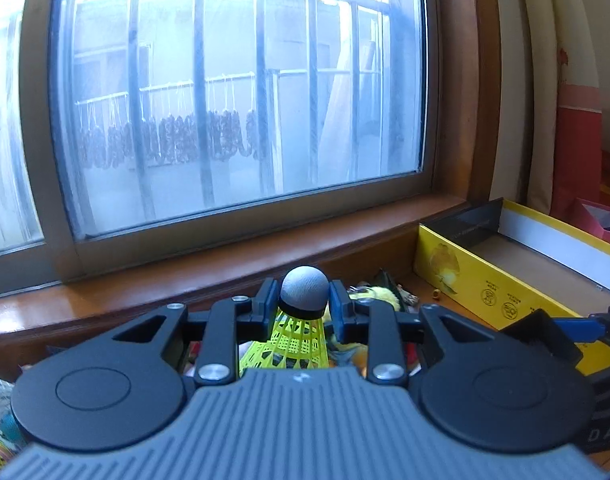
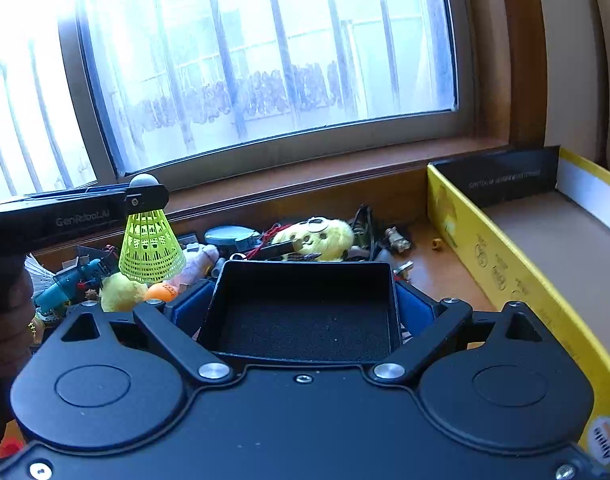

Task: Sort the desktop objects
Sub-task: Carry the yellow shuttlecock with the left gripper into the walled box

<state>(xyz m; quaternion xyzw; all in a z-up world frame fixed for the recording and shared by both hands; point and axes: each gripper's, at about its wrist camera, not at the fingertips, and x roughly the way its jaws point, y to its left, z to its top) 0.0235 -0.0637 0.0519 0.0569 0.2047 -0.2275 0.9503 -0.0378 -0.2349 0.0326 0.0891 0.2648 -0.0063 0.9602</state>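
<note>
A yellow-green plastic shuttlecock (image 1: 301,338) hangs skirt-down with its grey cork head clamped in my left gripper (image 1: 303,300), which is shut on it. From the right wrist view, the same shuttlecock (image 2: 151,248) hangs from the left gripper (image 2: 145,196) above the clutter at the left. My right gripper (image 2: 303,304) has its blue pads (image 2: 189,306) pressed on both sides of an open, empty black box (image 2: 305,320) with a dark foam floor. A corner of that black box (image 1: 541,334) shows at the right edge of the left wrist view.
A large yellow cardboard box (image 2: 501,264) with a black divider (image 2: 501,178) stands open at the right. On the wooden desk (image 2: 437,276) under the window sill lies a pile: a yellow plush (image 2: 317,236), an orange ball (image 2: 163,292), a teal toy (image 2: 71,280) and small figures.
</note>
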